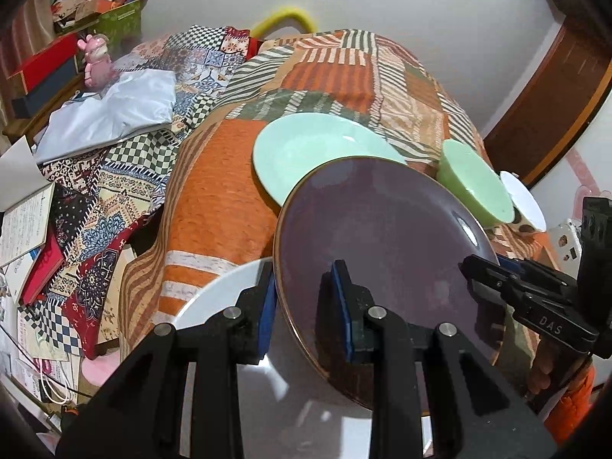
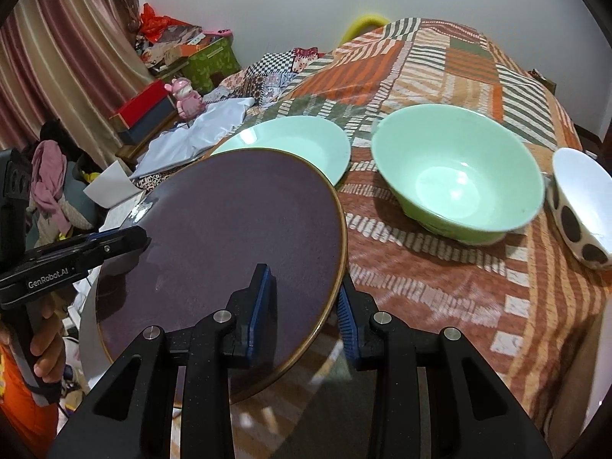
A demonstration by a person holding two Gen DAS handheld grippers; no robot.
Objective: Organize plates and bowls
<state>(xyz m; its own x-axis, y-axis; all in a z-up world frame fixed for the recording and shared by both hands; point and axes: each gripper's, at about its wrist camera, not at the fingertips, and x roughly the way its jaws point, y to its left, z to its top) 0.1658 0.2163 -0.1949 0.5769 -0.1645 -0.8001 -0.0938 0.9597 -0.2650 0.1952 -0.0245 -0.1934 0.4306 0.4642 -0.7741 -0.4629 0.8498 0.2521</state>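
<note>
Purple plate [image 1: 378, 244] is clenched at opposite rims by left claw [image 1: 306, 306] and right claw [image 2: 306, 306]; the green plate [image 2: 302, 141] lies just beyond, ahead.

My tongs [image 1: 306, 310] are black with blue pads, and so is the pair in my other hand [image 2: 304, 311]. The plate [image 2: 218, 252] they carry is dull purple with a thin brown-gold rim. Under it lies a plain white plate [image 1: 214, 298]. Behind the purple plate sits a pale mint-green plate [image 2: 302, 145]; right of that, a mint-green bowl [image 2: 459, 179], then a white bowl with dark brown spots [image 2: 581, 218]. The bedcover [image 2: 440, 275] beneath them is a patchwork of orange, rust, cream and grey-green stripes. Left of the purple plate are a checkered patchwork cloth [image 1: 126, 176], a pale blue-grey cloth [image 1: 114, 111] and a pink figurine [image 1: 95, 59].
</note>
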